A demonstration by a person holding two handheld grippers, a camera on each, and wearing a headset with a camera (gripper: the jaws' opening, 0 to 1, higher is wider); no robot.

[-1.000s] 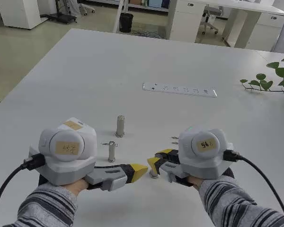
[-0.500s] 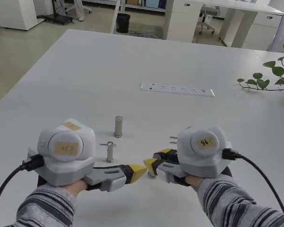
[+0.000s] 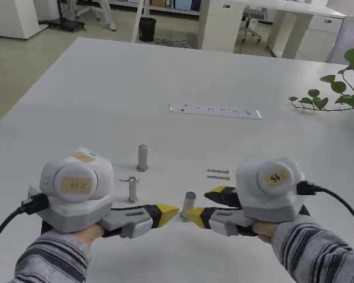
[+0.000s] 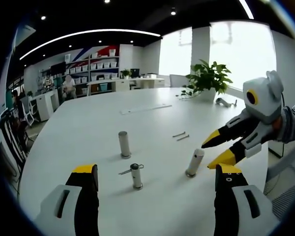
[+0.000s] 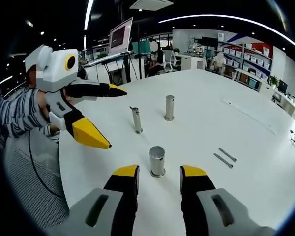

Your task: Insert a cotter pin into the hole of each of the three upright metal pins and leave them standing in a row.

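Three upright metal pins stand on the white table. The far pin point(image 3: 142, 158) point(image 4: 123, 144) point(image 5: 169, 107) is bare. The middle pin point(image 3: 132, 188) point(image 4: 135, 176) point(image 5: 136, 120) has a cotter pin through its top. The near pin point(image 3: 189, 206) point(image 4: 194, 162) point(image 5: 157, 161) stands free between the two grippers' yellow tips. My left gripper point(image 3: 164, 213) point(image 4: 156, 171) is open, just left of the near pin. My right gripper point(image 3: 207, 203) point(image 5: 160, 171) is open, its jaws just short of that pin. Two loose cotter pins point(image 3: 218, 174) point(image 4: 179, 135) point(image 5: 223, 157) lie to the right.
A white power strip point(image 3: 215, 111) lies further back on the table. A leafy plant point(image 3: 336, 88) point(image 4: 209, 78) hangs over the far right edge. Desks, chairs and shelves stand beyond the table.
My right gripper has drawn back to the right, off the near pin, which now stands in plain sight. The left gripper has kept its place. The head camera tilted a little.
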